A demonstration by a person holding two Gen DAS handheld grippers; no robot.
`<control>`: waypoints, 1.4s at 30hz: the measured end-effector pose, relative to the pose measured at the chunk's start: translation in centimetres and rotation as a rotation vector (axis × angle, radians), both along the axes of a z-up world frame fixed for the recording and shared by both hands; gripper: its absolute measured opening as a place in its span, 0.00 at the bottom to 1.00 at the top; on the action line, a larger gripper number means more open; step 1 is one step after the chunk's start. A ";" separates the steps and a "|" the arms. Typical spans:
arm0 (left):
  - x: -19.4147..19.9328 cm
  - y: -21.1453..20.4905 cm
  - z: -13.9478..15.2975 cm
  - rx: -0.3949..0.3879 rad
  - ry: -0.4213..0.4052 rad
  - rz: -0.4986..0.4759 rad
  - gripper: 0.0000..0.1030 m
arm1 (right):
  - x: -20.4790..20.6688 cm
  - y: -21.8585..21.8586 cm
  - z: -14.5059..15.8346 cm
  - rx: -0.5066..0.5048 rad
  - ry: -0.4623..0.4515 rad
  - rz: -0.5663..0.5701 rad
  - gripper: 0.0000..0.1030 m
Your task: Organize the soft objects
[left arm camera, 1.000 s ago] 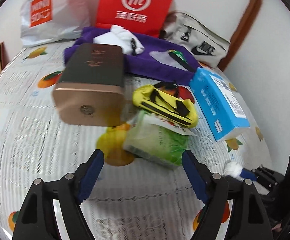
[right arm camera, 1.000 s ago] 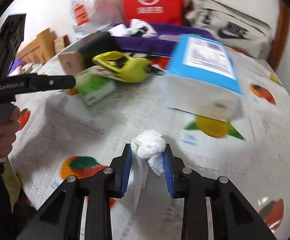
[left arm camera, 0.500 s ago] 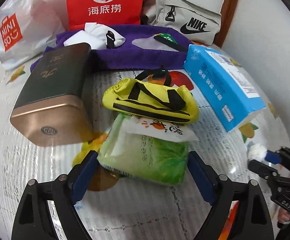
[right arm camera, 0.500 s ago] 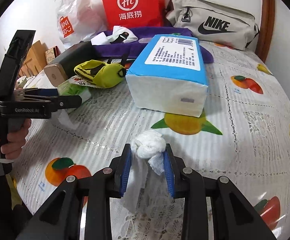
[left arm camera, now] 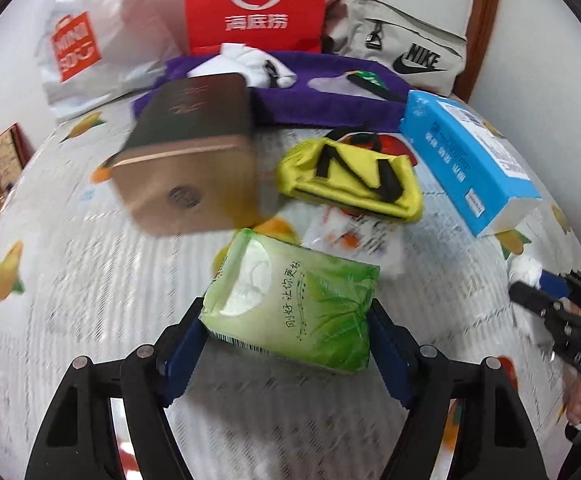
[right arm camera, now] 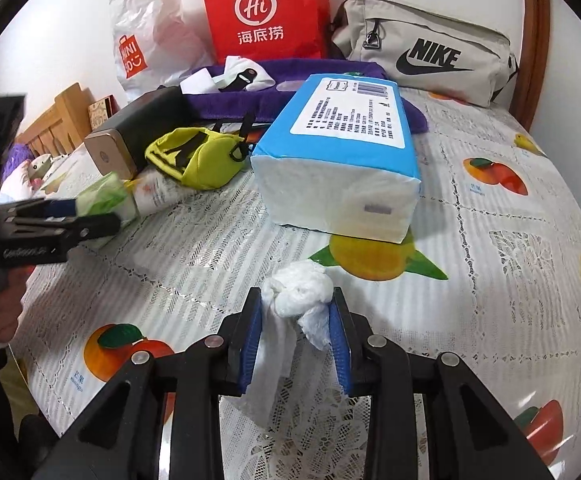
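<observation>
Since the earlier frame the left gripper [left arm camera: 286,344] has advanced onto the green pack [left arm camera: 294,300], jaws closing across its width, beside the yellow bag [left arm camera: 350,184]; right gripper [right arm camera: 295,324] pinches 1 tissue wad [right arm camera: 296,292].

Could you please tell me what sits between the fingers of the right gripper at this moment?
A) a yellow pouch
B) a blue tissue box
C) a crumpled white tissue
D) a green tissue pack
C: the right wrist view shows the right gripper clamped on a crumpled white tissue, while the green tissue pack sits between the closing jaws of the left gripper.
</observation>
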State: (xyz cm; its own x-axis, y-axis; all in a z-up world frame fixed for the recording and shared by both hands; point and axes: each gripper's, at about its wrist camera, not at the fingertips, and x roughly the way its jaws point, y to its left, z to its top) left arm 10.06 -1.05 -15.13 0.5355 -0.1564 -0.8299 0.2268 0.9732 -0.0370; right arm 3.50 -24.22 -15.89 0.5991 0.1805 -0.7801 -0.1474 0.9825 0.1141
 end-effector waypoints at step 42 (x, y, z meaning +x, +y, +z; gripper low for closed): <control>-2.4 3.9 8.4 -0.056 -0.083 0.182 0.72 | 0.4 0.3 9.3 0.028 -0.098 0.035 0.30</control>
State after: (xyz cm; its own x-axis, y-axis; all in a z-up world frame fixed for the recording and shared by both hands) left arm 7.62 2.82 -6.68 0.6252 -0.0951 -0.7747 0.0516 0.9954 -0.0805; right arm 3.91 -23.90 -6.59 0.6651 0.2234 -0.7126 -0.1931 0.9732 0.1249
